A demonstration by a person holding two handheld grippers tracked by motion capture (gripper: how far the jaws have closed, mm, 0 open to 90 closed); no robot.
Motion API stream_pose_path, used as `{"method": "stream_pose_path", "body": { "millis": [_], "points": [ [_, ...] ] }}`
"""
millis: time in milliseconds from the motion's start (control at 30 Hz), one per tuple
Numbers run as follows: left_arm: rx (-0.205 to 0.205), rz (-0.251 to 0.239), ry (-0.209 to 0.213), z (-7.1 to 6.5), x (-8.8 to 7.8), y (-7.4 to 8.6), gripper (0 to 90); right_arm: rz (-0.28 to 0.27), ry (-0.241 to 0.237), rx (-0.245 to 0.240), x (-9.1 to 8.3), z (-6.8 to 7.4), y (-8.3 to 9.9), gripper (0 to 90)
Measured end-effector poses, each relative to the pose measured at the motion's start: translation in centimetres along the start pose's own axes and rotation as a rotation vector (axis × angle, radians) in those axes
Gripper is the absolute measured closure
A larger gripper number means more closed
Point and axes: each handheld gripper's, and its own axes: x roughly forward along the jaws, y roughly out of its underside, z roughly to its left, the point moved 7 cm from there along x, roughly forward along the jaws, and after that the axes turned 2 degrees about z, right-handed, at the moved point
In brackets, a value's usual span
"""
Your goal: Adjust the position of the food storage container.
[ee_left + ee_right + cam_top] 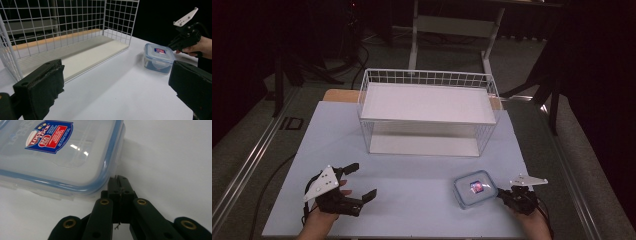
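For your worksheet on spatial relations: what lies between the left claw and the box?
Nothing: bare white table separates the left claw from the box, seen in the high view.

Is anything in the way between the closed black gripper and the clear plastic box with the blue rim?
Nothing visible. The right gripper, jaws shut on nothing, sits right at a corner of the clear plastic box with the blue rim on the white table; contact isn't clear.

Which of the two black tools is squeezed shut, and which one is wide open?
The right tool, beside the clear food container, is shut, its jaws pressed together on nothing. The left tool is wide open, near the white wire basket.
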Motion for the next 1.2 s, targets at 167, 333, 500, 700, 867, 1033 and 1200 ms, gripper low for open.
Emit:
{"method": "stream_pose_path", "body": {
  "millis": [167,333,500,700,867,1033,1200],
  "points": [
    [0.003,0.003,0.000,0.0,0.0,0.0,0.8,0.014,-0.054,-0.003,0.6,1.4,-0.6,90.0],
    [0.006,0.007,0.002,-0.1,0.0,0.1,0.8,0.036,-0.110,-0.023,1.5,3.4,-1.4,90.0],
    [0.006,0.011,0.007,-0.2,0.1,0.1,0.8,0.048,-0.156,-0.049,2.2,5.0,-2.1,90.0],
    [0.006,0.015,0.012,-0.3,0.2,0.2,0.8,0.055,-0.221,-0.081,3.5,7.1,-3.1,90.0],
    [0.004,0.018,0.014,-0.3,0.1,0.3,0.8,0.050,-0.167,-0.086,3.2,6.6,-3.4,90.0],
    [0.005,0.020,0.015,-0.3,0.2,0.3,0.8,0.079,-0.200,-0.087,2.9,8.0,-3.0,90.0],
    [0.006,0.027,0.019,-0.5,0.3,0.4,0.8,0.077,-0.224,-0.090,3.5,8.9,-3.5,90.0]
  ]
}}
